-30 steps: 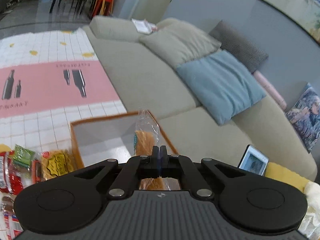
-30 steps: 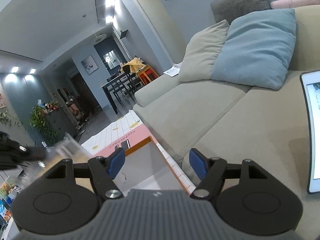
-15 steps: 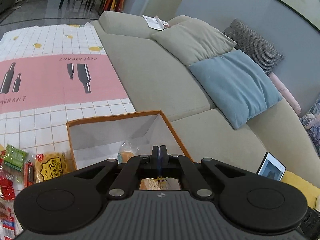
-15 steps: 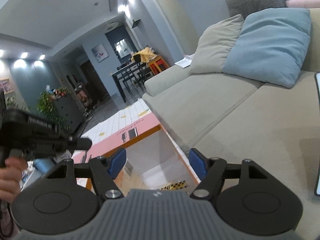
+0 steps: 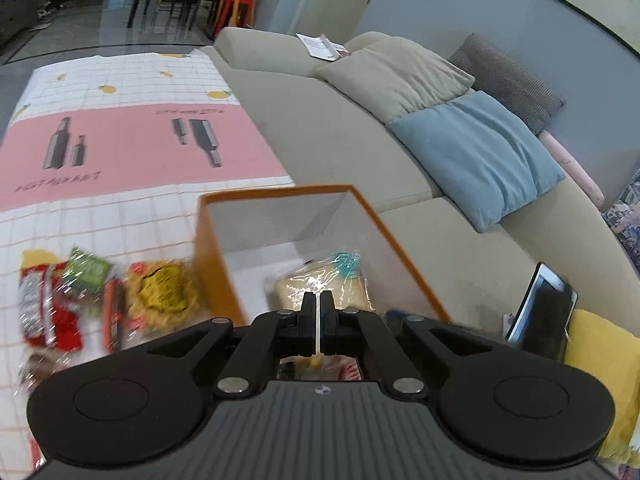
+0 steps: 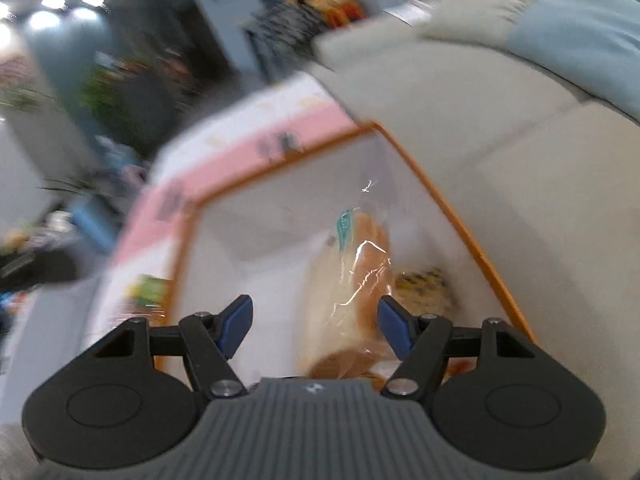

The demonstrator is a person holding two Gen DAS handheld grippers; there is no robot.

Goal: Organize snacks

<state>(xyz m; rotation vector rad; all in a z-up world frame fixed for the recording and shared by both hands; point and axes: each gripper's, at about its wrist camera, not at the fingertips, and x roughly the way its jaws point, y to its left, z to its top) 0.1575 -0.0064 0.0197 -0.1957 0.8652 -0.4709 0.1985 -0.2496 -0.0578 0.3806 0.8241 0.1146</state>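
Beside a sofa (image 5: pixel 340 136), on a checked cloth (image 5: pixel 132 208), the sorting looks barely half done. Nearest, the left gripper (image 5: pixel 319 312) is pinched tight on the bread bag (image 5: pixel 320 288) already down in the box (image 5: pixel 216 248), next to a yellow packet (image 6: pixel 424 284). The right gripper (image 6: pixel 316 322) is closing around that bag without touching, while more snacks (image 5: pixel 100 300) wait left of the box.

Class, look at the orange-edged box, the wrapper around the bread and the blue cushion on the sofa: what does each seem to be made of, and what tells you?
Box: probably cardboard, matte; thin stiff walls, orange rim, plain pale inside.
Bread wrapper: clear thin plastic film, glossy; it crinkles, glints, and the bread shows through.
Blue cushion: woven fabric, soft and matte; it sags and creases.
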